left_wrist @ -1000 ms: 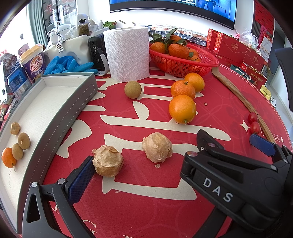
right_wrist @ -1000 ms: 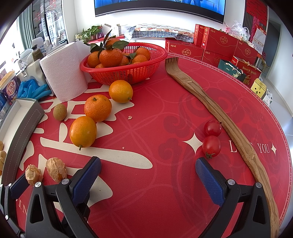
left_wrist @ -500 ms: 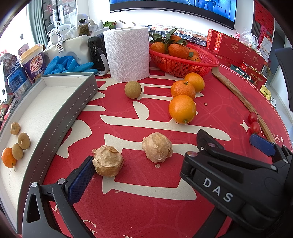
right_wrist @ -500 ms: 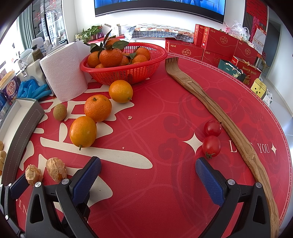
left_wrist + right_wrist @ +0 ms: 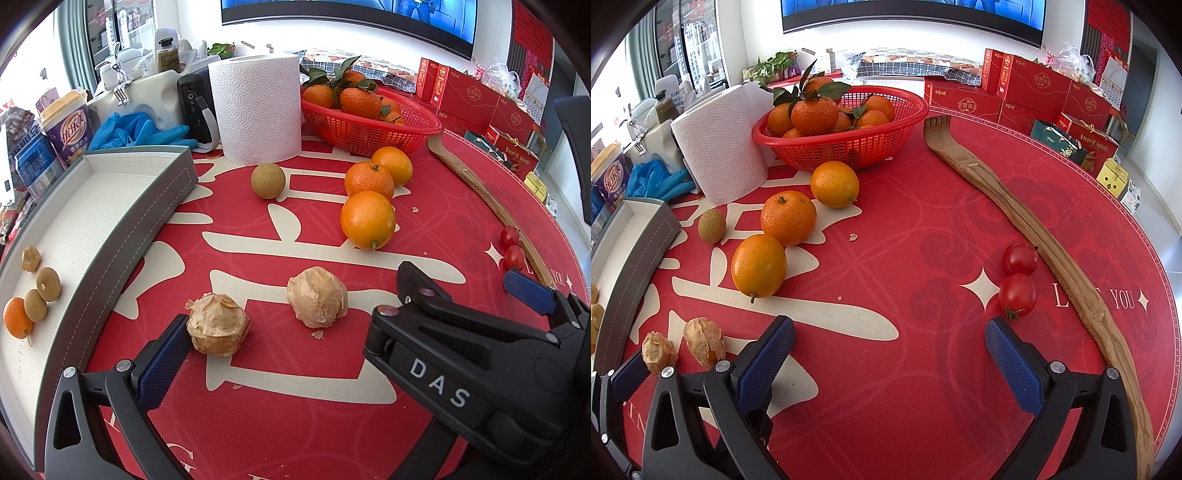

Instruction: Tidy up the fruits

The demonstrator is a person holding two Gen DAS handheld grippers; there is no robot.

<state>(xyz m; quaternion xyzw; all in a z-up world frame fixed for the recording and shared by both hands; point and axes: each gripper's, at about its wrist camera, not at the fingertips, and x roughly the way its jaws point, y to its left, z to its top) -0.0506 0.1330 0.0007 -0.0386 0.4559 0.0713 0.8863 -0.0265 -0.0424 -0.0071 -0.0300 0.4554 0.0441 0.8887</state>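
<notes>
Left gripper (image 5: 280, 354) gapes wide around two husked fruits (image 5: 218, 324), its left pad touching the nearer, while the right gripper (image 5: 890, 350), jaws released and holding nothing, crowds lower right of that view. Centre frame: three oranges (image 5: 367, 219) and one brown fruit (image 5: 268, 181); two tomatoes (image 5: 1017, 293) touch the wooden scratcher (image 5: 1034, 229). Tray (image 5: 140, 218) at left holds four fruits.

White wall (image 5: 738, 44) behind, dark screen (image 5: 912, 14) mounted high. Glass doors (image 5: 110, 33) at left, bright with daylight. Pale floor (image 5: 1171, 236) at right.
</notes>
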